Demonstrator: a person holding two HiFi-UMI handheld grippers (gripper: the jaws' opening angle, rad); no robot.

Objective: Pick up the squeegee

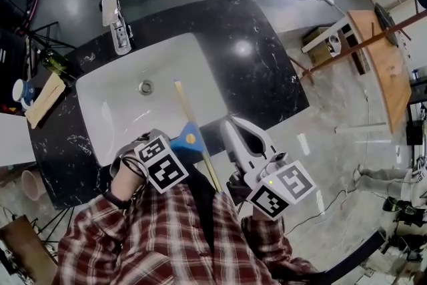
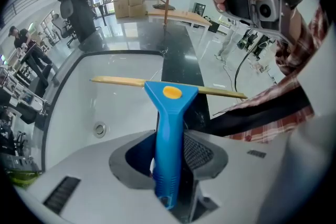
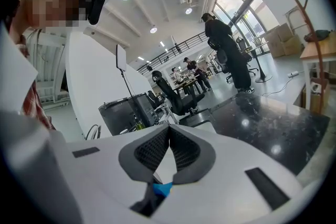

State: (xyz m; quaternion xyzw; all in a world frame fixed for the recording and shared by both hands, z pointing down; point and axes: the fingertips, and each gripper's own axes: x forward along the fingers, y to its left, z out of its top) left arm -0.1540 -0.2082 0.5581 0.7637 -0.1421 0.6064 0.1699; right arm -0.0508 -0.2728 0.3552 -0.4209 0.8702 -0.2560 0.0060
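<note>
In the head view, the squeegee (image 1: 189, 139) lies at the near right corner of the white sink (image 1: 113, 113). Its long pale blade runs from the middle of the basin toward you, and its blue handle juts left into your left gripper (image 1: 175, 147). Your right gripper (image 1: 233, 133) hangs just right of the blade, over the dark counter (image 1: 257, 63) and apart from the squeegee. In the left gripper view, the handle stands upright between the jaws, which are about half closed with a ribbed pad (image 2: 202, 152) pressed on each side of it. You have it low on the handle, away from the blade head, so squeeze firmly before you raise it. Lift straight up and keep the blade level, because its long ends can tip or catch the sink's rim. I can't tell whether the blade has left the basin yet. In the right gripper view, the pads (image 3: 184, 152) meet at their tips with nothing between them, so keep that gripper aside and out of the blade's way.
</note>
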